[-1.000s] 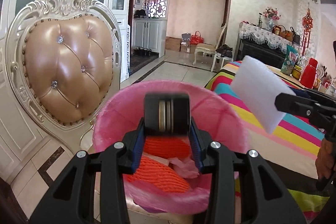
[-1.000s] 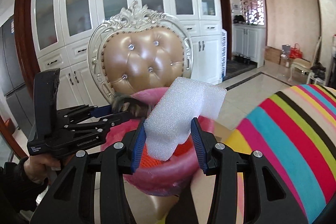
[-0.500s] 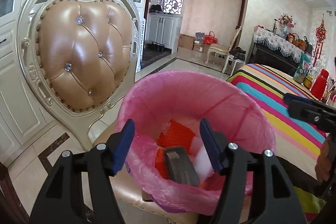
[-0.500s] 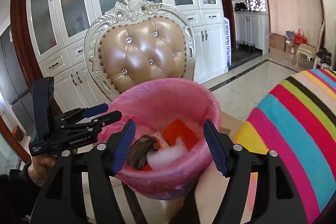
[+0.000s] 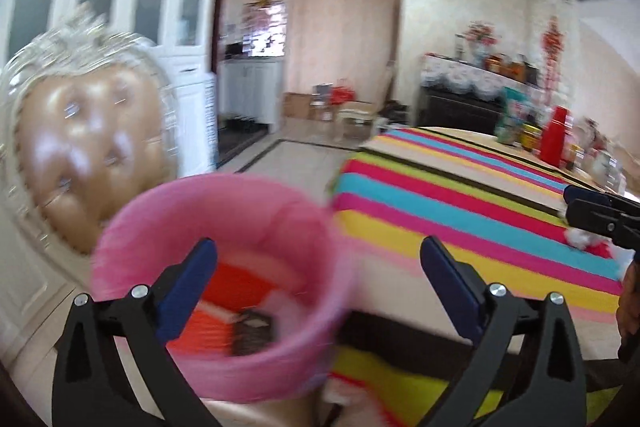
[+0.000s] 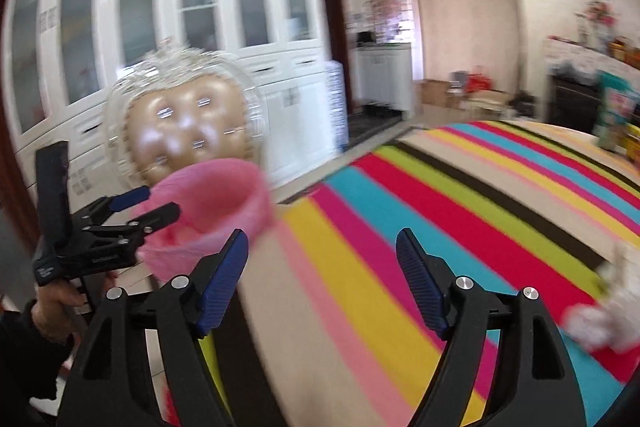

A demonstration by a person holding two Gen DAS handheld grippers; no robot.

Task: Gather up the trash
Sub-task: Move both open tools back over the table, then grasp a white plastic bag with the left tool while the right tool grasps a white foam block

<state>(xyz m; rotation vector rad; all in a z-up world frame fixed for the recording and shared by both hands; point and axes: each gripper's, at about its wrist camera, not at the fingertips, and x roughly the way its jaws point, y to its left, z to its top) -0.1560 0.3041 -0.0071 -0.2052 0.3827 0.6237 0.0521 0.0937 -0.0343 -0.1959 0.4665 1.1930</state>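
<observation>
Hovering spread wide and empty, the left gripper [image 5: 318,269] sits just over the round pink-lined trash bin [image 5: 224,283], which holds orange mesh and white foam. Right gripper [image 6: 322,259], also gaping and empty, is over the rainbow-striped counter [image 6: 440,227], right of the bin.
</observation>
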